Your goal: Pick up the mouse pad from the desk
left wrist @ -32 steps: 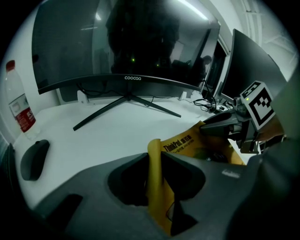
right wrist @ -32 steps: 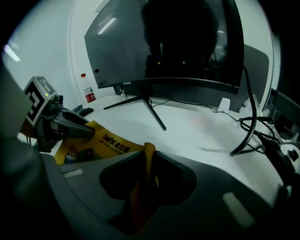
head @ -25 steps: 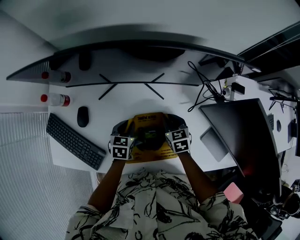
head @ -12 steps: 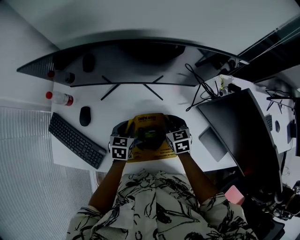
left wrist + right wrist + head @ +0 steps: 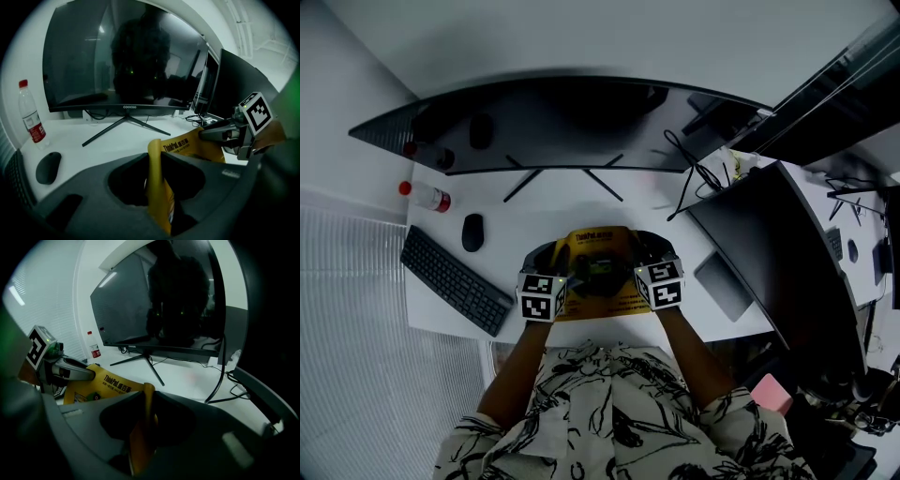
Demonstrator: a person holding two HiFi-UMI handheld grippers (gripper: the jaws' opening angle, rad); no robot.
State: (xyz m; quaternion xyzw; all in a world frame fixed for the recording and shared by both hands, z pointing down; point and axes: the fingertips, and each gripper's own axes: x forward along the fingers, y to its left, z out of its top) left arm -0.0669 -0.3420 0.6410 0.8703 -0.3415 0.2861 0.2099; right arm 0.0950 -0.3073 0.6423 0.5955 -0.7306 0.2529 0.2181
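Over the white desk [image 5: 581, 211], with the wide curved monitor [image 5: 562, 112] at twelve o'clock, the yellow mouse pad [image 5: 598, 236] bows at centre, its nine o'clock edge clamped in the left gripper [image 5: 157, 157], its three o'clock edge in the right gripper [image 5: 149, 392].

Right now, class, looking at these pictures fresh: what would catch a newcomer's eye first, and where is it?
The yellow mouse pad, at the desk's near edge, is bowed between the left gripper and the right gripper, each shut on one side of it. Behind it a wide curved monitor spans the desk's back. A keyboard and mouse lie to the left.
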